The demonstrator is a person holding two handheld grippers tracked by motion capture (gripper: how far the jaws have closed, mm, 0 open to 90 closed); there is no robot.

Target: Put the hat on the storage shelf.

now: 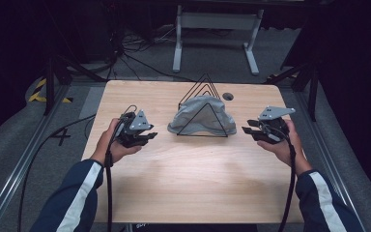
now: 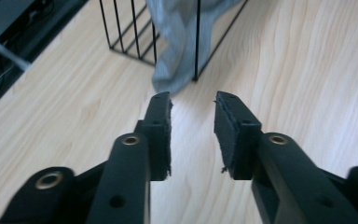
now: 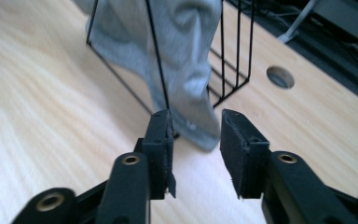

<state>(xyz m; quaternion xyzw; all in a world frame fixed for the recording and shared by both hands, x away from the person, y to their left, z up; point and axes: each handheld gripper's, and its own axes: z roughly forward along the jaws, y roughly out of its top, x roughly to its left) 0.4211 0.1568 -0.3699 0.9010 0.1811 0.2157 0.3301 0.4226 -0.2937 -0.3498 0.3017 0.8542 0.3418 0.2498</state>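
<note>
Black wire rack (image 1: 204, 107), made of triangular frames, stands at mid-table on the wooden table (image 1: 183, 179); a grey cloth (image 1: 200, 118) is draped through it, its edges spilling onto the wood on both sides. My left gripper (image 1: 147, 137) sits left of the rack, jaws apart, nothing between them. My right gripper (image 1: 249, 131), right of the rack, likewise parted and empty, clear of the cloth.

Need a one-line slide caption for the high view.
Grey cloth draped over a black wire rack on a wooden table, left gripper and right gripper open either side.
</note>
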